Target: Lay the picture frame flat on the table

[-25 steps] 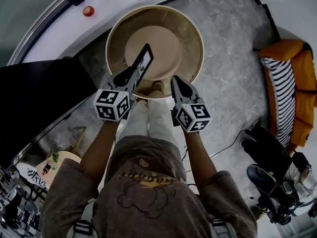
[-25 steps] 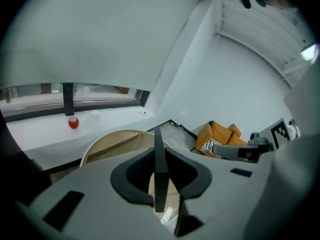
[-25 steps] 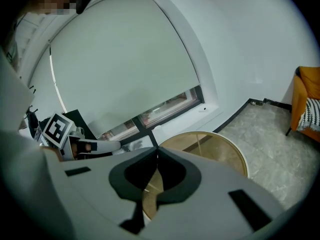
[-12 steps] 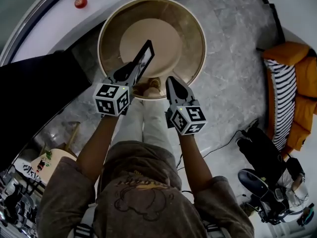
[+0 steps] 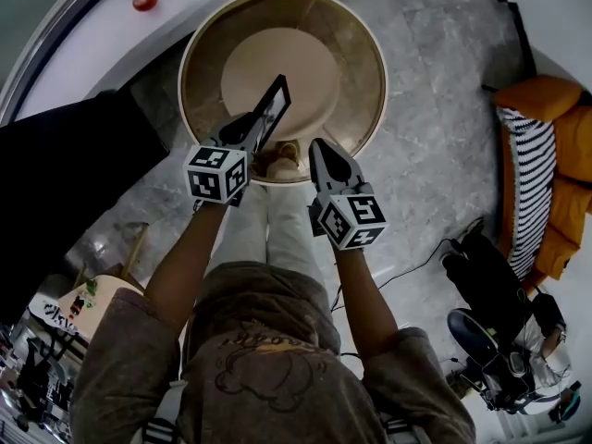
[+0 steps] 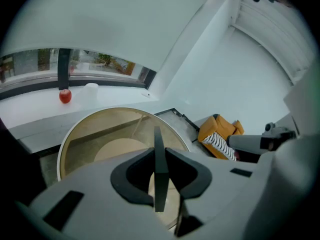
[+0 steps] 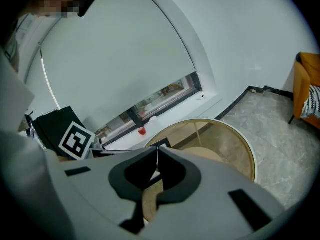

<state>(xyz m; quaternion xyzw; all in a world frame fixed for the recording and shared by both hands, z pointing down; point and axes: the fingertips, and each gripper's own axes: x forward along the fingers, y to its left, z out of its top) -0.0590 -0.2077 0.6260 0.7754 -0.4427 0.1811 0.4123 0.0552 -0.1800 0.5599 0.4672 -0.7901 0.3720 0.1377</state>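
A thin black picture frame [image 5: 269,110] stands on edge, tilted, over the near side of a round glass-topped table [image 5: 375,72]. My left gripper [image 5: 242,137] is shut on the frame's lower part. In the left gripper view the frame [image 6: 159,149] shows edge-on, clamped between the two dark jaws of my left gripper [image 6: 159,170]. My right gripper [image 5: 324,152] hovers just right of the frame at the table's near rim. In the right gripper view my right gripper [image 7: 156,153] has its jaw tips touching with nothing between them.
A small red ball-like thing [image 5: 143,0] lies on the white sill behind the table. An orange armchair with a striped cushion [image 5: 541,155] stands at the right. A black block [image 5: 65,169] fills the left. Cables and gear [image 5: 490,340] lie on the marble floor.
The head view has shifted a little, so table and grippers sit slightly higher in it. The frame stays upright in the left grip; the right gripper stays shut beside it.
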